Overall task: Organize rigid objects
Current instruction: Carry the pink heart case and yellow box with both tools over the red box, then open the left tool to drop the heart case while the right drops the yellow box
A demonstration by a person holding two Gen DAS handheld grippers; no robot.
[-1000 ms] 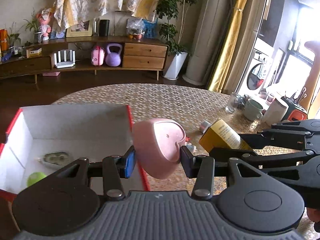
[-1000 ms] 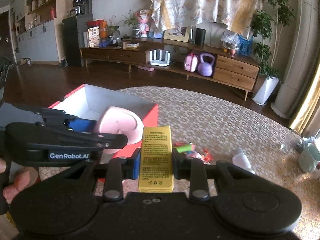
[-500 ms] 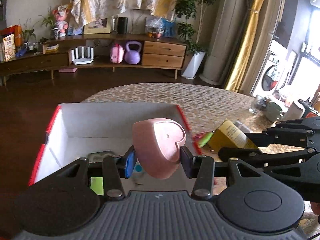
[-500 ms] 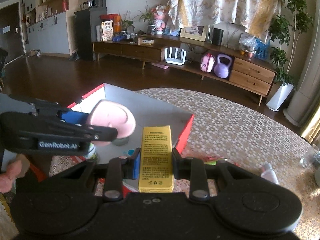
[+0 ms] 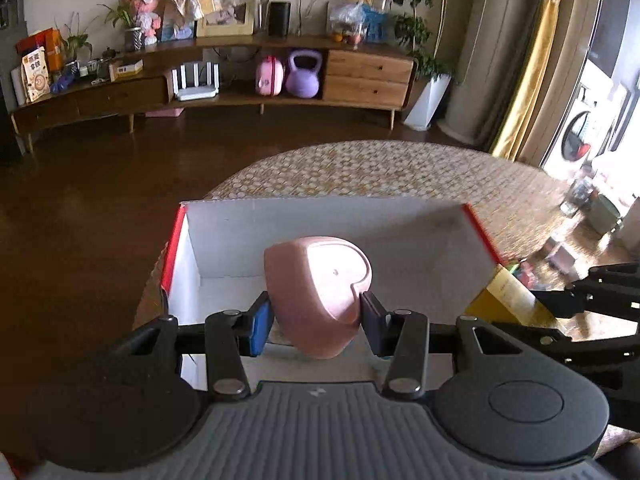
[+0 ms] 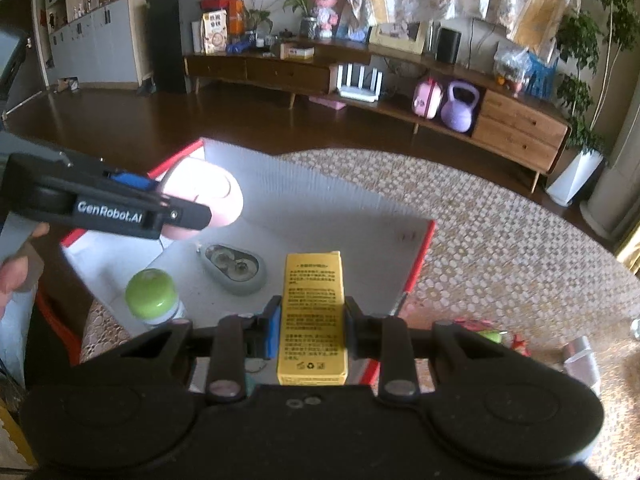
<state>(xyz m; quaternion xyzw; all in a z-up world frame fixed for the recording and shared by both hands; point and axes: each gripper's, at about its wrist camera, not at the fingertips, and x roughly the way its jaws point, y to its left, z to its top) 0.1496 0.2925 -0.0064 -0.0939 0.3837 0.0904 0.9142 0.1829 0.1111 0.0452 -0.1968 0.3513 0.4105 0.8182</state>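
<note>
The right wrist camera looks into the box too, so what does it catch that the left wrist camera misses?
Only the right wrist view shows the box's contents: a green-capped white bottle and a grey oval case. Only the left wrist view shows the white washing machine. Both show the red-edged white cardboard box, the pink heart-shaped dish in the left gripper and the yellow carton in the right gripper.

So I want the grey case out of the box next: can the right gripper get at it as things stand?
Probably not yet: the right gripper is shut on the yellow carton. The grey case itself lies uncovered on the box floor.
</note>
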